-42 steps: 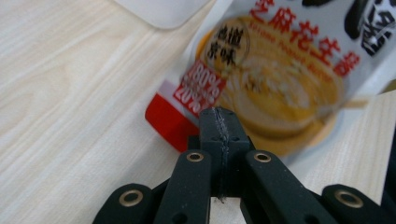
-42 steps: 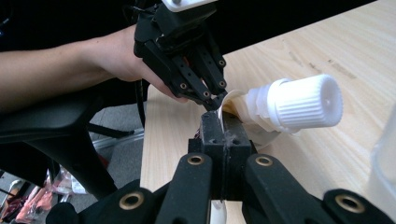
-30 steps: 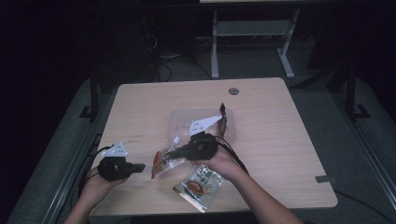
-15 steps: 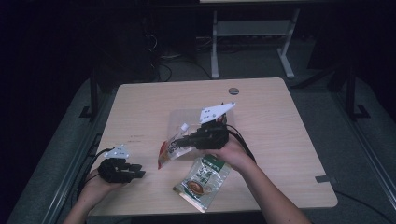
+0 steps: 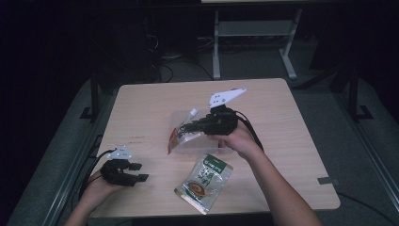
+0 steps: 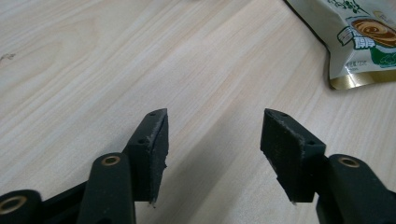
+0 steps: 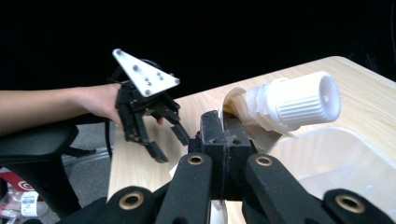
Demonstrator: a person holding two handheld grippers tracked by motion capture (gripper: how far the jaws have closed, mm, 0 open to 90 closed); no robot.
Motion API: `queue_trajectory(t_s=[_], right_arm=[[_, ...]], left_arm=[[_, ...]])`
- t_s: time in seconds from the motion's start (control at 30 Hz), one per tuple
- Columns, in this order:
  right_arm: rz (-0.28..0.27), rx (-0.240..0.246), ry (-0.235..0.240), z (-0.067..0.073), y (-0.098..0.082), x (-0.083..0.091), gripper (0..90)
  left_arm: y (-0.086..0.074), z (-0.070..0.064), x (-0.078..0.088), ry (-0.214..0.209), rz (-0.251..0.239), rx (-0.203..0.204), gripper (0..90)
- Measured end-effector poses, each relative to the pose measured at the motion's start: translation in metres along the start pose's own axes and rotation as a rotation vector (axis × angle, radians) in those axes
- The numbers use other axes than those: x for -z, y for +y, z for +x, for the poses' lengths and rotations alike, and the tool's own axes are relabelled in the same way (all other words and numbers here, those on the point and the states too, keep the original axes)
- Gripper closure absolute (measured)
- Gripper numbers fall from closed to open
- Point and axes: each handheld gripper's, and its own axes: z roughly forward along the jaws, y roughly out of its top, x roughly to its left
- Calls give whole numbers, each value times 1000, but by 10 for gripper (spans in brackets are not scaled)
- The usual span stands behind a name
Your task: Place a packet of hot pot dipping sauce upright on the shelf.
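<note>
Pale wood table [image 5: 291, 141], grey floor [image 5: 367, 122], dark room

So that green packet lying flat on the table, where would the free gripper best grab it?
Probably by an edge. The green packet lies flat on the table, so there is no side to squeeze. Its gold-trimmed corner faces the left gripper, whose jaws have just been opening with nothing between them. Coming in low from that side and pinching the sealed rim looks easiest.

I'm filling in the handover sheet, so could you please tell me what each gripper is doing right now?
Left gripper: open, jaws have just been opening, nothing between them.
Right gripper: closed on the spout pouch, lifted above the clear container.
</note>
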Motion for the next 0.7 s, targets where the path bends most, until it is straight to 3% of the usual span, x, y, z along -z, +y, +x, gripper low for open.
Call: queue_trajectory(t_s=[0.33,0.7], right_arm=[[33,-11,-74,-24,12,-1,900],[91,-36,-129,-42,3,1,900]], left_arm=[[-1,-1,-2,4,12,-7,386],[-1,1,-1,8,24,-13,381]])
